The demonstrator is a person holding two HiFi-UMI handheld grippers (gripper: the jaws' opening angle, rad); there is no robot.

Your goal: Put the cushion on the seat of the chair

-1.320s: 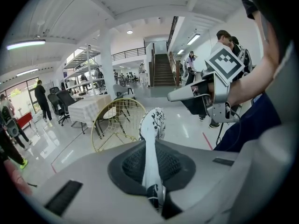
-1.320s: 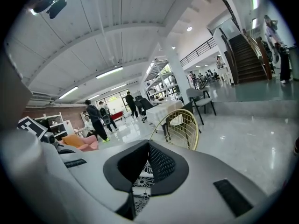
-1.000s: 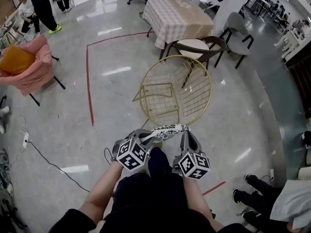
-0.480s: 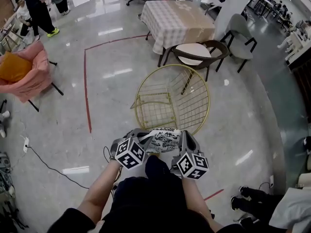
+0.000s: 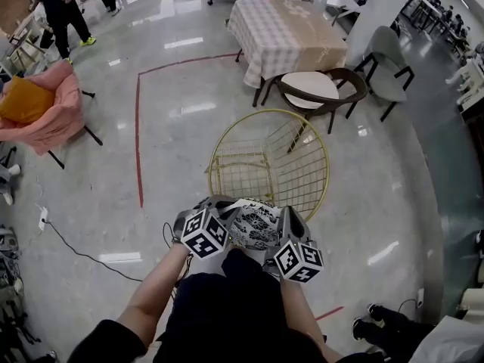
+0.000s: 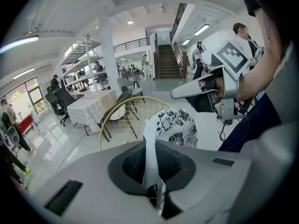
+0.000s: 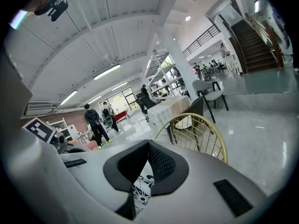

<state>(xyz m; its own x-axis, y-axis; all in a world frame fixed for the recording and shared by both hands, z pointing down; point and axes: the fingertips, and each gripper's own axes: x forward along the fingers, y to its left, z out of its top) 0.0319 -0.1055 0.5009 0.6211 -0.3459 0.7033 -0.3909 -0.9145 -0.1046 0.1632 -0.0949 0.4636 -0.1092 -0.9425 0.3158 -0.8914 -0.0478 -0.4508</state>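
A flat cushion (image 5: 255, 222) with a black-and-white flower print hangs between my two grippers, just short of the near rim of a gold wire chair (image 5: 268, 159). My left gripper (image 5: 224, 219) is shut on the cushion's left edge; in the left gripper view the fabric (image 6: 170, 127) runs out from between the pads. My right gripper (image 5: 286, 225) is shut on the right edge, and the right gripper view shows printed cloth (image 7: 140, 190) pinched low in the jaws. The chair's wire seat (image 5: 240, 174) is bare. The same gold chair (image 7: 198, 134) stands ahead in the right gripper view.
A brown chair with a white seat pad (image 5: 316, 88) and a table with a checked cloth (image 5: 283, 32) stand behind the gold chair. A pink chair holding an orange cushion (image 5: 34, 104) is at left. Red floor tape (image 5: 139, 138), a black cable (image 5: 83, 255), and people at the room's edges.
Both grippers carried the cushion forward, and the gold chair now lies closer. The cushion has tipped from edge-on, so its printed face shows more.
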